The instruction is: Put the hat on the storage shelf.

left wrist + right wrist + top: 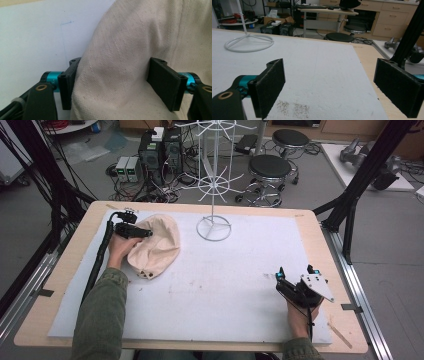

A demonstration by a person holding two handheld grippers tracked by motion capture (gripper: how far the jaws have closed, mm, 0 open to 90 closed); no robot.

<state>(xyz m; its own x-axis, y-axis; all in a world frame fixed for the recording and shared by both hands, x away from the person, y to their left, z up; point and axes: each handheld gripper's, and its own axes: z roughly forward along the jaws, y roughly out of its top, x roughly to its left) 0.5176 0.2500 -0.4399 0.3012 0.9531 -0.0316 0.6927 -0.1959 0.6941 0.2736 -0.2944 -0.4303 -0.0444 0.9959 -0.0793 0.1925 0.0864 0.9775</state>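
A cream cloth hat [159, 245] lies crumpled on the white mat [225, 280] at the left of the table. My left gripper [146, 233] reaches into its upper left side from the left. In the left gripper view the left gripper [115, 62] stands open, its jaws wide apart with a fold of the hat's fabric [117, 75] bulging between them and touching both pads. My right gripper [295, 271] rests low over the mat at the near right. It [329, 62] is open, with nothing but bare mat between its pads.
A white wire display stand [214, 227] rises from a ring base [249, 42] at the back middle of the mat. The wooden table edge [340, 285] runs to the right of the mat. Stools, computers and cables sit on the floor beyond the table.
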